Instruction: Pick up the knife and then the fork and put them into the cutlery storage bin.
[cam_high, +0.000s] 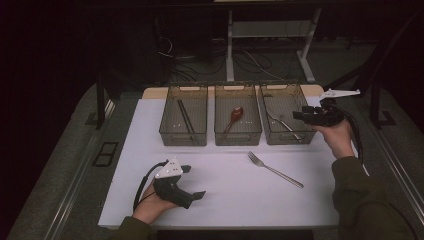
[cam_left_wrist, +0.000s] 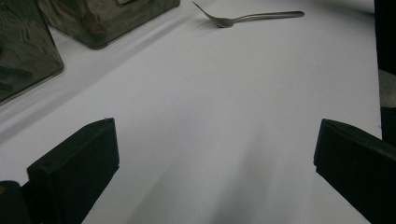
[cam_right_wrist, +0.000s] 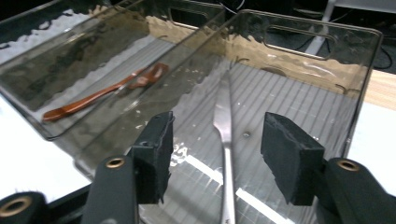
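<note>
While the right gripper (cam_high: 306, 114) hangs over the bin nearest it, a metal utensil (cam_right_wrist: 224, 122) lies loose on that bin's floor.

Biggest thing is the white bench (cam_high: 225, 195), carrying three smoky clear bins; the right bin (cam_high: 286, 135) sits directly under the right gripper, the middle bin (cam_high: 237, 136) beside it holds a reddish wooden spoon (cam_right_wrist: 105, 91). Right gripper's jaws stand apart, nothing pinched, the utensil's handle showing below and between them. Left gripper (cam_high: 190, 182), well away on the near side, is spread wide over bare bench. A fork (cam_high: 275, 170) lies loose between the two grippers.
</note>
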